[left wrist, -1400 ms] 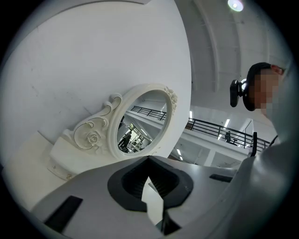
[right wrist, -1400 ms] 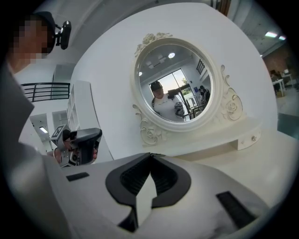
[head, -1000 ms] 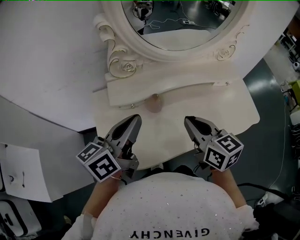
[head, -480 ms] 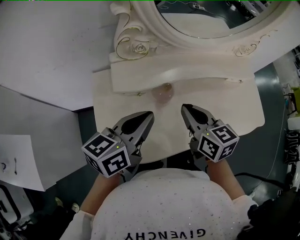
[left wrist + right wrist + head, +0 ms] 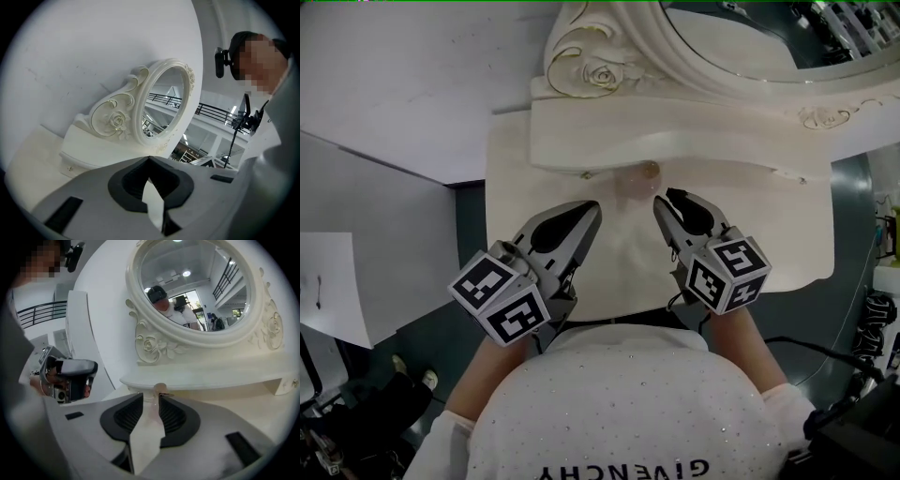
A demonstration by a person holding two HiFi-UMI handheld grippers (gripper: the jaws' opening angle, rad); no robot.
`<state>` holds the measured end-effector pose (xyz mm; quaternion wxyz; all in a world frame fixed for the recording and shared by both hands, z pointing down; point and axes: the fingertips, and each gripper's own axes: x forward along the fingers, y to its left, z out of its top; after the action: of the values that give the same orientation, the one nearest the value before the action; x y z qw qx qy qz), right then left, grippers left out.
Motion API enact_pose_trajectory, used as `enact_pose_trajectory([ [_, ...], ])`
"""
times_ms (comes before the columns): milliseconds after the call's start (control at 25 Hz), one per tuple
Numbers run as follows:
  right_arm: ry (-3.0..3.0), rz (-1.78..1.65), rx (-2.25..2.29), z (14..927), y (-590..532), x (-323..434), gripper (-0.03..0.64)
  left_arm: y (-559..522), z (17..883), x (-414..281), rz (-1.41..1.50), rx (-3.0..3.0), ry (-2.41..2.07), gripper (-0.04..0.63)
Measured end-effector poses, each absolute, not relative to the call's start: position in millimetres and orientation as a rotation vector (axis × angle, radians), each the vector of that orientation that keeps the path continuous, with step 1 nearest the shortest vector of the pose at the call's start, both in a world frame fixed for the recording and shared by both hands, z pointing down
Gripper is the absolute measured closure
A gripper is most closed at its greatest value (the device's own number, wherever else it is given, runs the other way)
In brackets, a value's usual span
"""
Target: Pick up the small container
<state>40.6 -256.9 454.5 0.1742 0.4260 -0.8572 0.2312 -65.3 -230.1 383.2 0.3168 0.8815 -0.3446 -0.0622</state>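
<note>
The small container (image 5: 637, 178), a pale clear jar with a gold-toned cap, stands on the cream vanity top (image 5: 516, 178) against the raised shelf. In the right gripper view the container (image 5: 159, 390) sits just beyond the fingertips, in line with the gap. My right gripper (image 5: 666, 202) is close behind it, its jaws are opening, and nothing is between the pads. The right gripper (image 5: 151, 397) shows a narrow gap. My left gripper (image 5: 593, 210) hovers to the container's left with its tips together and holds nothing. In its own view the left gripper (image 5: 149, 158) points at the mirror.
An ornate oval mirror (image 5: 741, 56) with a carved rose (image 5: 602, 75) rises behind a raised shelf (image 5: 694, 150). A white wall (image 5: 403, 75) lies to the left. Dark floor and cables (image 5: 862, 347) show at the right. The tabletop's near edge is below the grippers.
Both grippers have moved forward toward the container and the shelf. The right gripper's jaws have parted from shut. The left gripper's tips stay together.
</note>
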Motion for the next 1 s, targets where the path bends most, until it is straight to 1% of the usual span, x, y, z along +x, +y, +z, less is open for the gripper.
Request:
enact_pose_trajectory([
  [120,-2.425,0.654,1.142,466,-263,37,0.474,-238,388,-67,-0.165,2.284,-0.960,0.594],
  [200,-2.424,0.647,1.132,469,-273,38,0.472,-241,395,-67,-0.132,2.256,-0.990,0.594],
  [240,-2.421,0.641,1.130,470,-279,38,0.445,-242,397,-66,-0.125,2.246,-0.994,0.594],
  [320,-2.408,0.632,1.119,475,-289,38,0.426,-243,400,-63,-0.152,2.223,-0.981,0.594],
  [360,-2.403,0.633,1.107,478,-292,37,0.394,-244,402,-62,-0.174,2.205,-0.975,0.594],
  [400,-2.402,0.635,1.093,480,-295,35,0.376,-245,404,-62,-0.193,2.184,-0.977,0.594],
  [480,-2.406,0.608,1.074,482,-298,30,0.356,-247,411,-63,-0.208,2.137,-1.009,0.594],
  [600,-2.396,0.500,1.133,482,-305,30,0.361,-248,419,-61,-0.181,2.111,-1.043,0.594],
  [640,-2.389,0.476,1.163,482,-307,31,0.376,-249,421,-60,-0.169,2.112,-1.048,0.594],
  [680,-2.386,0.463,1.190,482,-309,32,0.405,-250,423,-60,-0.158,2.111,-1.054,0.594],
  [720,-2.384,0.454,1.212,481,-310,31,0.414,-250,424,-60,-0.151,2.107,-1.062,0.594],
  [960,-2.370,0.419,1.323,481,-312,24,0.414,-254,433,-61,-0.148,2.081,-1.085,0.594],
  [1000,-2.371,0.430,1.333,480,-311,22,0.425,-254,434,-61,-0.145,2.078,-1.084,0.594],
])
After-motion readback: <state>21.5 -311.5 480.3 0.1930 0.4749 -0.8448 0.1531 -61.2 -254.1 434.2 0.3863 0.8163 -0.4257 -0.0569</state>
